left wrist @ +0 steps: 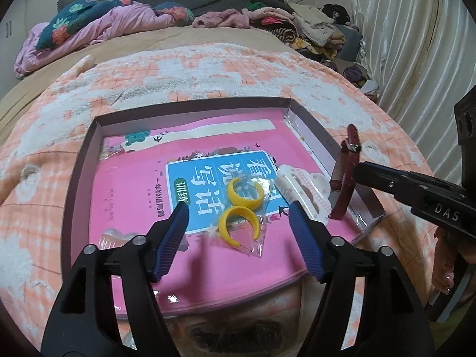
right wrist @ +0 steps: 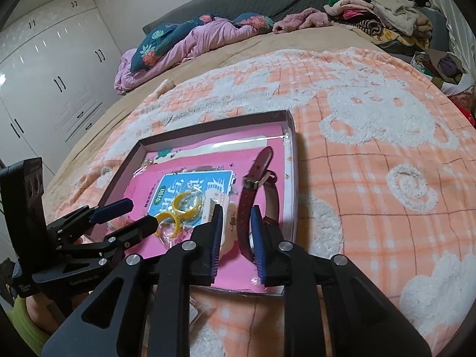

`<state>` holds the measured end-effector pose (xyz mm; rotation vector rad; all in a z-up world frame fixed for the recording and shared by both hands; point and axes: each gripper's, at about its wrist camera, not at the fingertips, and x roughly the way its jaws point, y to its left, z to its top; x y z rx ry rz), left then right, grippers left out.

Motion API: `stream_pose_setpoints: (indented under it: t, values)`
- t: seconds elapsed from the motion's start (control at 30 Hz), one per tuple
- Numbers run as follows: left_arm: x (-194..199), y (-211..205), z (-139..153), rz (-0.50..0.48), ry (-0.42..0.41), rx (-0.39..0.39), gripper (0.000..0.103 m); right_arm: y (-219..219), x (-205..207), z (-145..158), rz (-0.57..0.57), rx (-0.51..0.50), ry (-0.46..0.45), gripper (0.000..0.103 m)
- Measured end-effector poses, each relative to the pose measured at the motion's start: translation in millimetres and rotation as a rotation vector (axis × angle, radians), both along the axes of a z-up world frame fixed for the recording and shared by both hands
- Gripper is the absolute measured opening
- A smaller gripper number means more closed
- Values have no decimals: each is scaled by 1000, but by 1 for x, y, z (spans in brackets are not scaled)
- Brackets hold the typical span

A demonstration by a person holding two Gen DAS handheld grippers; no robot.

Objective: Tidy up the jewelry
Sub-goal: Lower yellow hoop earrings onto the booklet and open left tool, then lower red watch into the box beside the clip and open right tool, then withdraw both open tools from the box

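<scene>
A dark red watch (right wrist: 254, 190) stands on edge in the right part of a shallow box (right wrist: 293, 160), its strap running lengthways from the near edge toward the far wall, the free end tilted up and away. The right tongs (right wrist: 236, 232) sit with their blue pads on either side of the watch's near end; the gap is narrow, and I cannot tell whether the pads press the strap or only flank it. In the left wrist view the watch (left wrist: 346, 175) leans against the box's right wall (left wrist: 315, 136), with the right tongs (left wrist: 357, 171) reaching it from the right.

Two yellow hoop earrings (left wrist: 242, 208) in a clear sleeve lie flat on a pink book (left wrist: 128, 202) (it fills the box floor), one just beyond the other, open sides facing right. The left tongs (left wrist: 238, 214) hover wide apart, one finger on each side of the earrings. A white hair clip (left wrist: 300, 187) lies between earrings and watch. The box rests on an orange checked blanket (right wrist: 372, 154).
</scene>
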<state>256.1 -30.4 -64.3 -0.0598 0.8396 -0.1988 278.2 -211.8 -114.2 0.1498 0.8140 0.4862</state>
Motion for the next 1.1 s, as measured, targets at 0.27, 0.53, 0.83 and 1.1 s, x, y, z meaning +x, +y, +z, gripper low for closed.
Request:
stream_pose_setpoints:
  t: [0.27,0.53,0.83,1.1]
  values:
    - [-6,5,9,11,-12,3,80,-12,-6,9,-32,38,-22,50]
    - [-17,20,28,48,-47,-4,93,-29,-15,24,-74,80,-56,69]
    - [-28,41,52,100,-101,-25,93,-36,-32,46,-88,101,-113,77]
    - [-42,61,77,142,-163,-50,93,-36,-51,64,-78,116,-161,78]
